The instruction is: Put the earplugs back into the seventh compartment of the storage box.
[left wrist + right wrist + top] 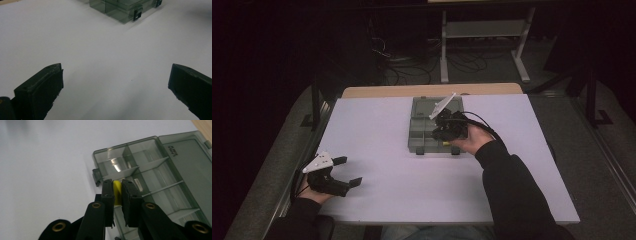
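A smoky clear compartment box lies open on the white table, its lid folded flat behind it. My right gripper hovers over the box's front right part, shut on a small yellow piece pinched between the pads. Below it, the box's divided compartments look empty, apart from a small pale item in one. My left gripper rests at the table's near left, jaws open wide with nothing between them. In the left gripper view the box is far ahead.
A wooden edge runs behind the white sheet. Beyond the table stand a grey metal frame and cables on a dark floor. The box's black latches face the near side.
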Demonstrator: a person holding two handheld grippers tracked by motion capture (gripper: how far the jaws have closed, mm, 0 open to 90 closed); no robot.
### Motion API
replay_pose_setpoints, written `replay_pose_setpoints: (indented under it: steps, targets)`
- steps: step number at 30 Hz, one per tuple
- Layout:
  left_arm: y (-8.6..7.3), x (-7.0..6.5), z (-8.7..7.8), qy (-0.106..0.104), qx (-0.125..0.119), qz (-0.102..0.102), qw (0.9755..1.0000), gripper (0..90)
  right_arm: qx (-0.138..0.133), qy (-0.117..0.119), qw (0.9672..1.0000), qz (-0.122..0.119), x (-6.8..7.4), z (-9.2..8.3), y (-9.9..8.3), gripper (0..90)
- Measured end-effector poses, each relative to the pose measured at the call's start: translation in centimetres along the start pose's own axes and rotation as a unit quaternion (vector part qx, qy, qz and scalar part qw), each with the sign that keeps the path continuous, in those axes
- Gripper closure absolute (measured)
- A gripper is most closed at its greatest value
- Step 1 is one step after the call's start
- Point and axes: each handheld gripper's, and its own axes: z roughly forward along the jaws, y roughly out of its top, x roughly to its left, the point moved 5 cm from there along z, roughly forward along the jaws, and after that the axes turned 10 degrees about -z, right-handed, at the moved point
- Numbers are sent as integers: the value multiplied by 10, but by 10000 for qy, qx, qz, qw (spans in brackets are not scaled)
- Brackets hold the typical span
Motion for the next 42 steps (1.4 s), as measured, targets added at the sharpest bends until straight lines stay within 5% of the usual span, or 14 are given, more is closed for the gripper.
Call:
replay_pose_setpoints:
  steps: [13, 32, 42]
  targets:
    - [0, 0, 0, -7, 6, -3, 10000, 0, 293, -191, 9985, 419, -25, 15, -17, 790]
    - [0, 0, 0, -27, 18, -6, 10000, 0, 684, -100, 9957, 620, -31, 36, -33, 783]
    - [-1, 0, 1, -27, 26, -1, 10000, 0, 608, -291, 9956, 653, -29, 34, -34, 617]
